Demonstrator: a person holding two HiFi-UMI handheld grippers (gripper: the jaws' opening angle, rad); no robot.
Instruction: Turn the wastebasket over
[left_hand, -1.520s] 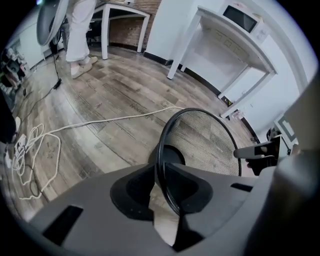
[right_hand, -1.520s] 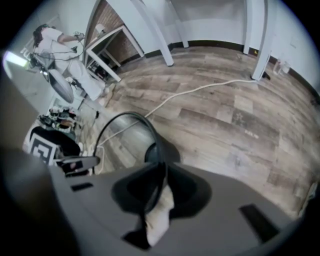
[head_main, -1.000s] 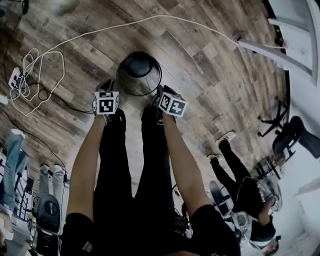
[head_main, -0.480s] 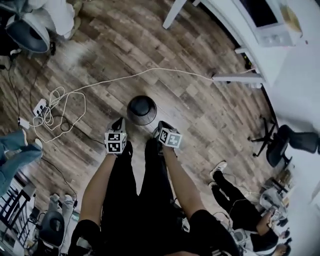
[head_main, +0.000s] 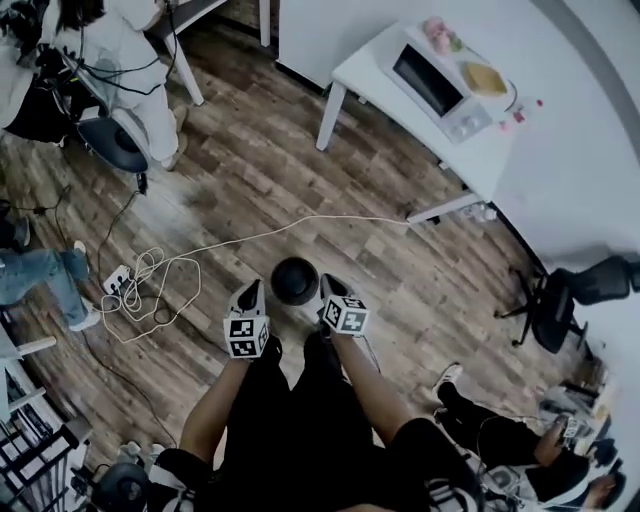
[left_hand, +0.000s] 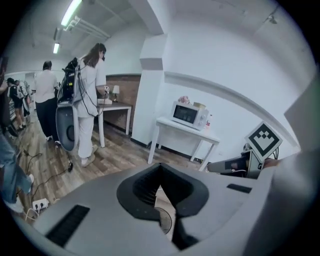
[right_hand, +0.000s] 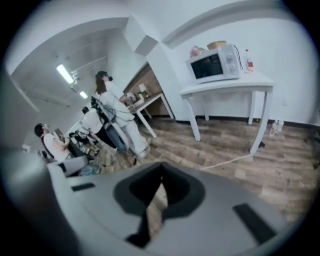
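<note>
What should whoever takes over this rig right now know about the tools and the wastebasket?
Left tool: shut, empty.
Right tool: just closed, shut, nothing between its jaws.
Both hang clear of the wastebasket, which stands on the wood floor between their tips.
Done: unclear; from this height I cannot tell whether its mouth faces up or down.
Left: check that; if not yet turned, grip it and flip it.

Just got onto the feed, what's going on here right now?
A person stands on the wood floor with a gripper in each hand. The left gripper and the right gripper are both shut and empty, and the right one's jaws have just closed on nothing. The dark wastebasket sits on the floor just ahead of them, and neither gripper touches it. From above I cannot tell which way up it stands.
</note>
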